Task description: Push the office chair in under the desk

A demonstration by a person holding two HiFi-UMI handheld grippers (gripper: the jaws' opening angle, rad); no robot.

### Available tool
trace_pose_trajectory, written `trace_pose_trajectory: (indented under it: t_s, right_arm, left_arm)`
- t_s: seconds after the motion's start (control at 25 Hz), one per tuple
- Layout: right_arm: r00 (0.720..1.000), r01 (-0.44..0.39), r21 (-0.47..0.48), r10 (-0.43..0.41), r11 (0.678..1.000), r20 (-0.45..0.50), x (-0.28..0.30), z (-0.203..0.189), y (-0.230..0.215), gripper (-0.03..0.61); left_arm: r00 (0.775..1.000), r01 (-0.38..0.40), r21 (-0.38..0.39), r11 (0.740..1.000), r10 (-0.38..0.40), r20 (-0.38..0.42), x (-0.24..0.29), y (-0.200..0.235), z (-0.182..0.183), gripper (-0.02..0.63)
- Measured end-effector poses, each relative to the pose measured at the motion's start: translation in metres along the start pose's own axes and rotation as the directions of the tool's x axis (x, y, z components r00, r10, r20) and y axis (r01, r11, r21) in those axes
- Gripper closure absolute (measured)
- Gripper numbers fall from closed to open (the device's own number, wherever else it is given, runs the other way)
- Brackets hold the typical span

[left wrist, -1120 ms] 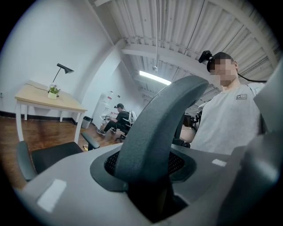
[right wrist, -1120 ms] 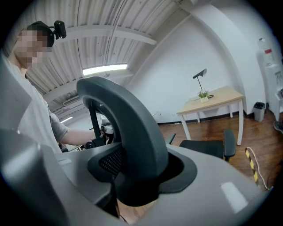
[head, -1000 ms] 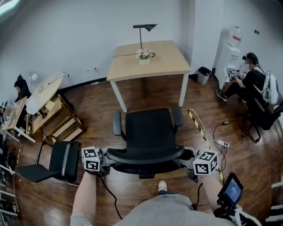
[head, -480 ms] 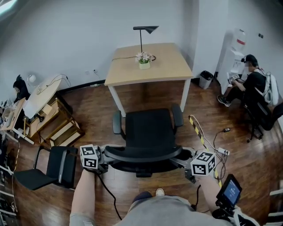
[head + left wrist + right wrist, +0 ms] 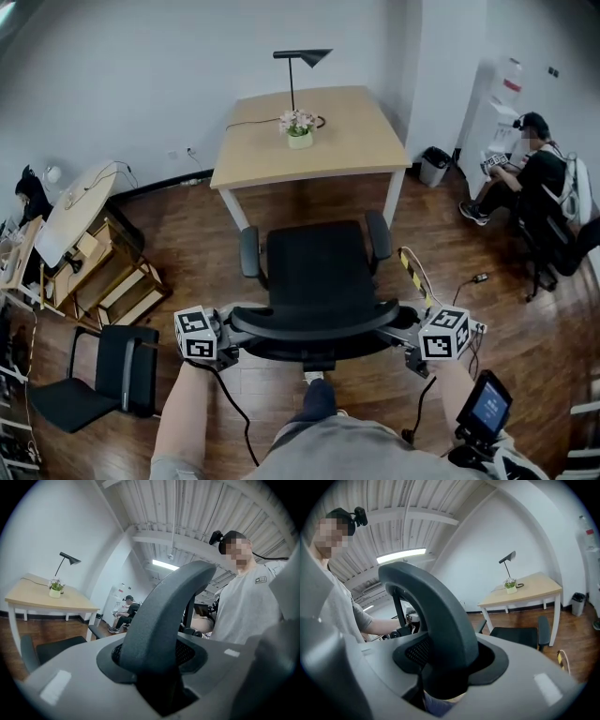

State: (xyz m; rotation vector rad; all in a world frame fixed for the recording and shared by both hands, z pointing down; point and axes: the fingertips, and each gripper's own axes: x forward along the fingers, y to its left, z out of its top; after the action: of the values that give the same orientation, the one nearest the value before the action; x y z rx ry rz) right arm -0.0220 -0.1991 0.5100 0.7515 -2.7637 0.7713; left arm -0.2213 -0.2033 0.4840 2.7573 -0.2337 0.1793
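Note:
The black office chair [image 5: 314,267] stands on the wood floor, its seat facing the light wooden desk [image 5: 361,131], just short of the desk's front edge. My left gripper [image 5: 230,339] holds the left end of the curved backrest rim [image 5: 314,321], its jaws closing on it. My right gripper [image 5: 403,339] is shut on the right end. In the left gripper view the rim [image 5: 164,616] fills the gap of the left gripper [image 5: 159,667]. The right gripper view shows the rim [image 5: 436,620] seated the same way in the right gripper [image 5: 445,667], with the desk [image 5: 529,590] beyond.
A lamp [image 5: 305,58] and a flower pot [image 5: 299,127] stand on the desk. A black folding chair [image 5: 103,375] and wooden shelves [image 5: 122,281] are at left. Cables and a power strip [image 5: 464,323] lie at right. A seated person [image 5: 534,178] is at far right.
The chair and both grippers have moved forward toward the desk, so the gap between seat and desk edge is smaller. The person's foot has stepped forward behind the chair.

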Motion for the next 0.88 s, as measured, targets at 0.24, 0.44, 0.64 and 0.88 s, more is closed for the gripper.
trace_pose_trajectory:
  t_s: [0.24, 0.44, 0.64, 0.88]
  right_arm:
    - [1.000, -0.005, 0.006, 0.005, 1.000, -0.016, 0.013, 0.021, -0.050, 0.353]
    - [1.000, -0.018, -0.017, 0.018, 1.000, -0.007, 0.020, 0.041, -0.073, 0.353]
    - [1.000, -0.013, -0.018, 0.013, 1.000, 0.016, 0.043, 0.062, -0.097, 0.351]
    - [1.000, -0.002, -0.006, 0.002, 1.000, 0.028, 0.068, 0.080, -0.113, 0.353]
  left_arm:
    - [1.000, 0.016, -0.011, 1.000, -0.016, 0.003, 0.020, 0.042, 0.014, 0.445]
    - [1.000, 0.007, -0.014, 1.000, -0.007, 0.005, 0.028, 0.066, 0.028, 0.446]
    - [1.000, -0.003, -0.018, 1.000, 0.003, 0.007, 0.025, 0.107, 0.043, 0.440]
    - [1.000, 0.013, -0.022, 1.000, -0.013, 0.017, 0.017, 0.144, 0.056, 0.437]
